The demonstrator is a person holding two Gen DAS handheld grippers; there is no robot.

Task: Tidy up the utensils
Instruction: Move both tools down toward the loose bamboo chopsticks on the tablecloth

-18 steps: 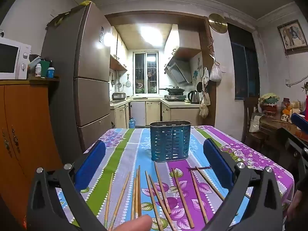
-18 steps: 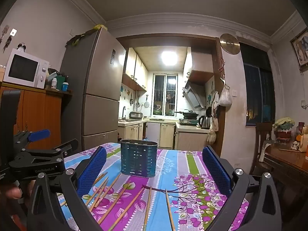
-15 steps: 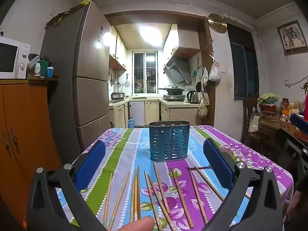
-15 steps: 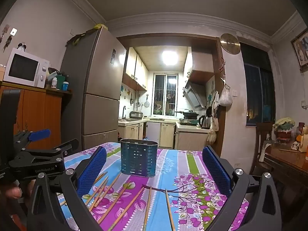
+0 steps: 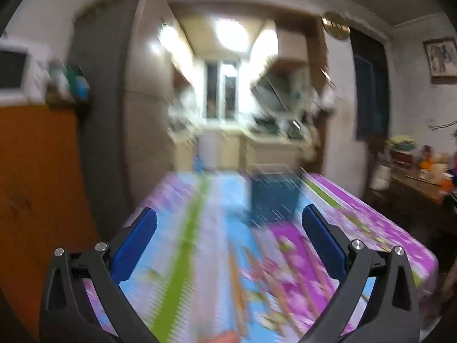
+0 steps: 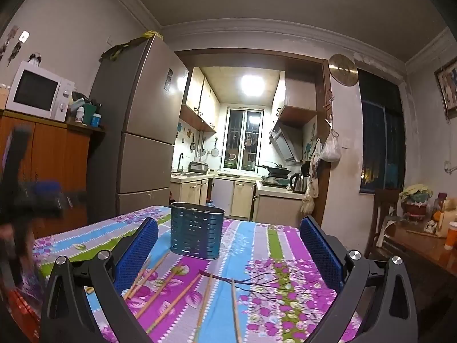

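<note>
A blue perforated utensil holder (image 6: 197, 238) stands upright on the floral striped tablecloth (image 6: 271, 243). Several wooden chopsticks (image 6: 168, 304) lie loose on the cloth in front of it. My right gripper (image 6: 228, 253) is open and empty, held above the near part of the table, with the holder between its fingers and beyond them. The left wrist view is heavily blurred by motion. In it my left gripper (image 5: 228, 240) is open and empty, the holder (image 5: 274, 200) shows to the right of centre, and chopsticks (image 5: 238, 288) show as smears.
A grey fridge (image 6: 142, 143) and a wooden cabinet (image 6: 51, 171) with a microwave (image 6: 37, 91) stand to the left. A kitchen lies behind. A wooden side table (image 6: 422, 245) with bottles and a chair (image 6: 382, 214) stand on the right. The left gripper appears blurred at the left edge (image 6: 25, 197).
The left gripper is now swinging fast to the left, blurring its view; the holder has shifted right in it. The right gripper has barely moved.
</note>
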